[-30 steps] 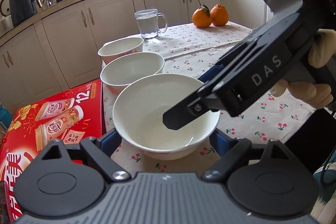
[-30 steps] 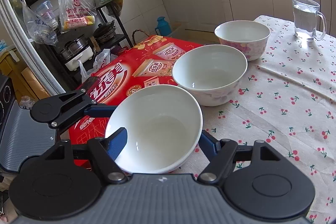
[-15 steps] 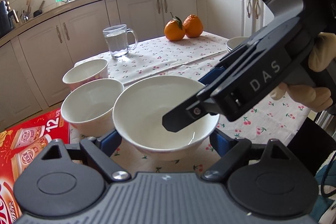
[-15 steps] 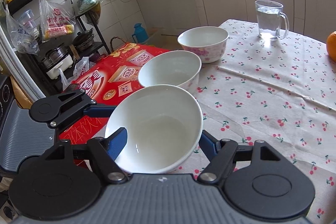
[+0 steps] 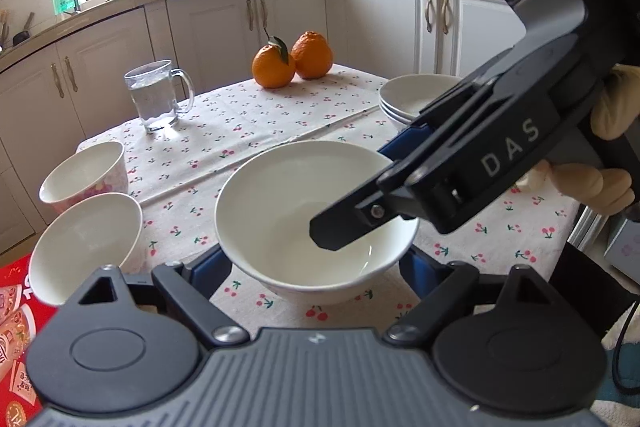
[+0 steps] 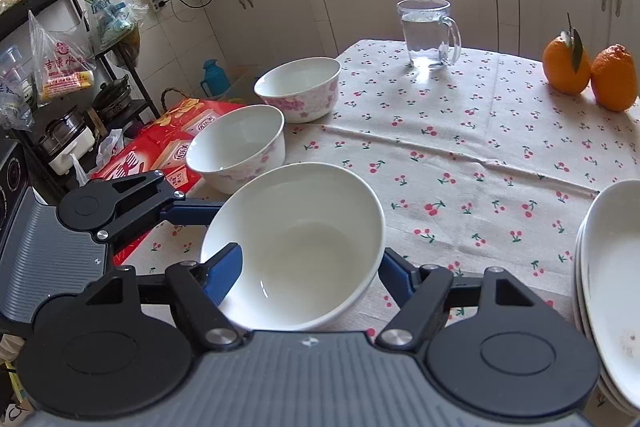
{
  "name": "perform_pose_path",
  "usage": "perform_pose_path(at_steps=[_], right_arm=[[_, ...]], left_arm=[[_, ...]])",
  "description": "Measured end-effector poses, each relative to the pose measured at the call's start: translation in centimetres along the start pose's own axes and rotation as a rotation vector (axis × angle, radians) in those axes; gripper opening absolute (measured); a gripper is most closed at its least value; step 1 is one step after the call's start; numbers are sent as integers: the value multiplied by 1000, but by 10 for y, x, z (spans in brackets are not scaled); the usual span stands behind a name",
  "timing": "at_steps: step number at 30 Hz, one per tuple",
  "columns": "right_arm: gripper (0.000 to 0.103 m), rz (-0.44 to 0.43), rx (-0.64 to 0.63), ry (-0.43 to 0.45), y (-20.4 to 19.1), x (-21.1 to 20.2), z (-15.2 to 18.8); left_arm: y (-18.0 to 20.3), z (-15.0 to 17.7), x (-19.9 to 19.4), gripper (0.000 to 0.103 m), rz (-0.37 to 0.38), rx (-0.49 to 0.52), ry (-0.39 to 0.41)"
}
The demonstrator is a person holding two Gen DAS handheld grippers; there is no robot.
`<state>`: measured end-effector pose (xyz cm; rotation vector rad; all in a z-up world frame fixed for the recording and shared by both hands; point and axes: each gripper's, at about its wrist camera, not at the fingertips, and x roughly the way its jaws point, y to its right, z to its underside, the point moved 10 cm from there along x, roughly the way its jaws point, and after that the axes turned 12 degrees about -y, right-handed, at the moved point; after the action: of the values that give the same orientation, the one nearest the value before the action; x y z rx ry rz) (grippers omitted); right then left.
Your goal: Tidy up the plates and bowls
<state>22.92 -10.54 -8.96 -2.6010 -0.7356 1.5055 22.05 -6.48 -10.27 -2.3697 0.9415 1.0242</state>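
A plain white bowl is held above the cherry-print tablecloth. My left gripper spans it with a blue finger on each side. My right gripper also grips the same bowl, one blue finger inside the rim, the other outside. Two floral bowls stand at the table's left edge. A stack of white plates sits at the right, and shows in the right wrist view too.
A glass mug of water and two oranges stand at the far side of the table. A red carton lies below the table's left edge. Kitchen cabinets run behind.
Both grippers have carried the white bowl to the right across the table, away from the two floral bowls. The plate stack has come into view.
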Motion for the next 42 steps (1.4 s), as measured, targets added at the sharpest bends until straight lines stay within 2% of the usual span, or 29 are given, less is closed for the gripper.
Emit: perform_pose_path(at_steps=[10,24,26,28,33,42], right_arm=[[80,19,36,-9,16,0,4],[81,16,67,-14,25,7,4],[83,11,66,-11,25,7,3],[92,11,60,0,23,5,1],[102,27,29,26,17,0,-4],[103,60,-47,64,1,-10,-21]], left_arm=[[5,-5,15,90,40,-12,-25],[5,-9,19,91,47,-11,-20],[5,-10,17,96,56,-15,-16],[5,-8,16,97,59,-17,-17],[4,-1,11,98,31,-10,-28],[-25,17,-20,98,-76,-97,-10]])
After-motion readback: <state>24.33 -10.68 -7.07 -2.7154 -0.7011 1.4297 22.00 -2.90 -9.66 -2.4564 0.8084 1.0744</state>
